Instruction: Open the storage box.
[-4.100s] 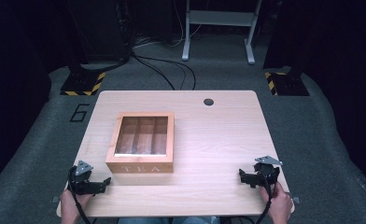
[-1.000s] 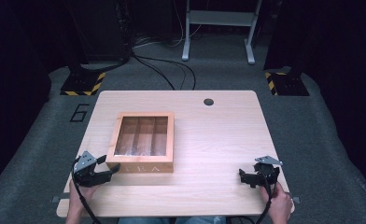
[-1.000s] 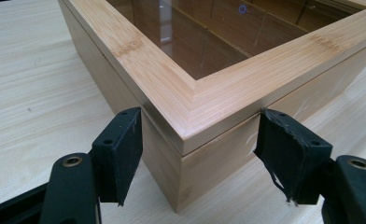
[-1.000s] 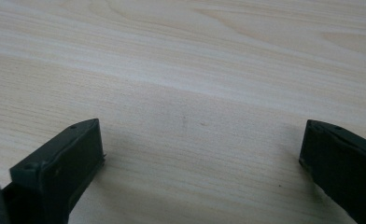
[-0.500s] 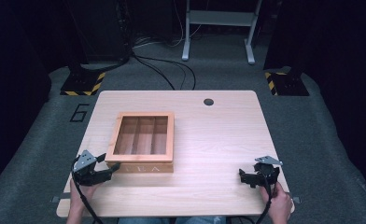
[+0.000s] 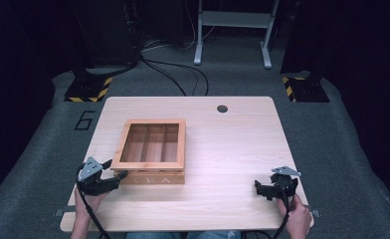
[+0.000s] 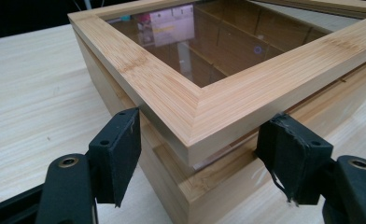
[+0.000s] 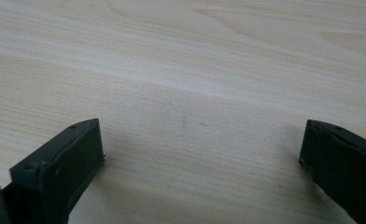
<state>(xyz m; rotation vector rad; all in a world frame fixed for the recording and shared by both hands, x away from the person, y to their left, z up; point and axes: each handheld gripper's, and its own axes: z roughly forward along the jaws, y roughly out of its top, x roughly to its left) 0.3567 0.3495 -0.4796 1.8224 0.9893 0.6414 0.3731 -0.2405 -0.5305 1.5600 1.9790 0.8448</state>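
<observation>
A: Table first. What's on it?
B: Light wood table [image 6: 233, 149], one bamboo tea box [image 6: 152, 152] with a glass-window lid [image 7: 209, 42]. Sits left of centre, nearer the front edge than the back. Dividers show through the glass, three compartments. Letters on its front face, too small to read fully.
A: Lid down?
B: Not quite flush. In the left gripper view the lid frame sits slightly raised over the box body at the near corner, a thin gap under it.
A: Left gripper?
B: Left gripper [image 6: 114, 178] at the box's front-left corner. Jaws spread wide, one on each side of that corner, level with the lid edge and the gap. Neither pad clearly touches the wood. Same in its own view: left gripper [image 7: 200, 154], corner between the jaws, holding nothing.
A: Right one?
B: Right gripper [image 6: 263, 188] near the table's front-right corner, well apart from the box. Jaws wide apart, empty, bare table between them in its own view [image 8: 200, 163]. Grey plate on top.
A: Hands?
B: Left hand [image 6: 86, 199] and right hand [image 6: 298, 219] come in at the front edge, each on its gripper.
A: Anything else?
B: Round grommet hole [image 6: 222, 108] near the back edge, right of centre. Grey floor [image 6: 362, 164] with a "6" mark [image 6: 85, 120] off the back-left corner.
</observation>
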